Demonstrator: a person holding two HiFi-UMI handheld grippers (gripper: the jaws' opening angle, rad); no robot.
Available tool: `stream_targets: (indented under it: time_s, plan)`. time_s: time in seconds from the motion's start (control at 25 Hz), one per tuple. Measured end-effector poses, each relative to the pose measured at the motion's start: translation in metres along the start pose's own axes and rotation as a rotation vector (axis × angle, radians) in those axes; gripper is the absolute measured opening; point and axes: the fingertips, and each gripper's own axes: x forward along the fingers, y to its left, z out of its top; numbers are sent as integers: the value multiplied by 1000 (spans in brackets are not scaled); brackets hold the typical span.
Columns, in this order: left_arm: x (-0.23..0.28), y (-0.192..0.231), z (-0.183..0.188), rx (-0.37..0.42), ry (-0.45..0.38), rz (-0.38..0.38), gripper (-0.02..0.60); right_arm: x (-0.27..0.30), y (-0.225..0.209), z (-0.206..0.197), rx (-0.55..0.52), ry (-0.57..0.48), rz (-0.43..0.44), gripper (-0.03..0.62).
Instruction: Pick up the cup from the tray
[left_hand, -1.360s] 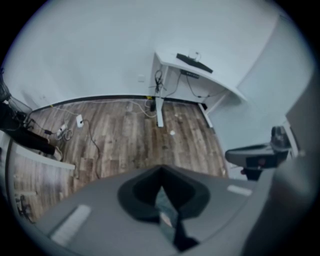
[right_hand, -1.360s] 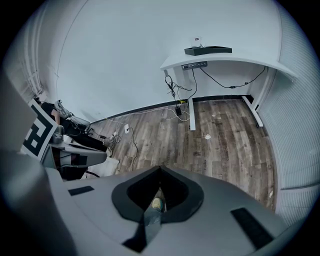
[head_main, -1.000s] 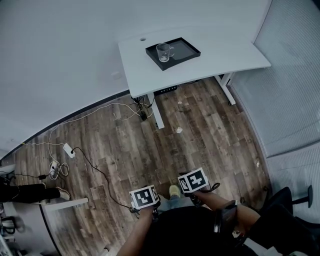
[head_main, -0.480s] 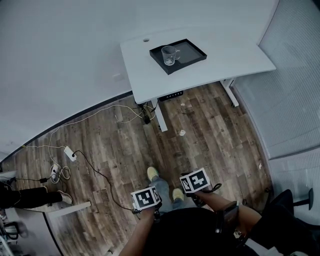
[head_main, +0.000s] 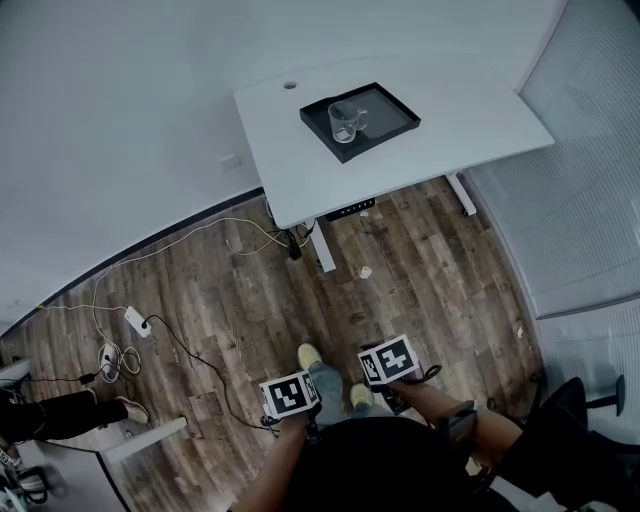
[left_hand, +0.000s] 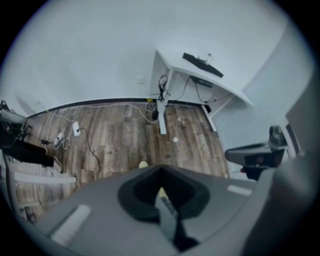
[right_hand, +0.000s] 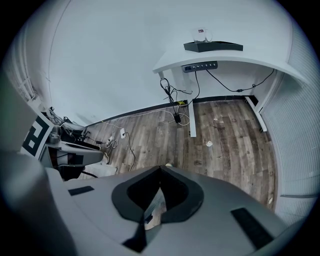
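Observation:
A clear glass cup with a handle stands on the left part of a black tray on a white desk, far ahead of me. In the right gripper view the cup and tray show high on the desk; in the left gripper view the tray is small and blurred. Both grippers are held close to my body over the wooden floor, their marker cubes side by side, the left cube and the right cube. The left gripper and right gripper are shut and hold nothing.
The white desk stands against the wall. Cables and a power strip lie on the floor at the left, beside a seated person's leg. A paper scrap lies below the desk. A chair base is at the right.
I have stepped towards the desk: a foot has come forward and the desk and tray sit lower and larger in the head view. Both grippers stay shut near my body.

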Motion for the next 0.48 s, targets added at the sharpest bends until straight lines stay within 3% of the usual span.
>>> stream_targets:
  time_s: [0.48]
  plan:
    - [4,14,62,44,-13,-38,1,0,0,50,29,-29,-54,14]
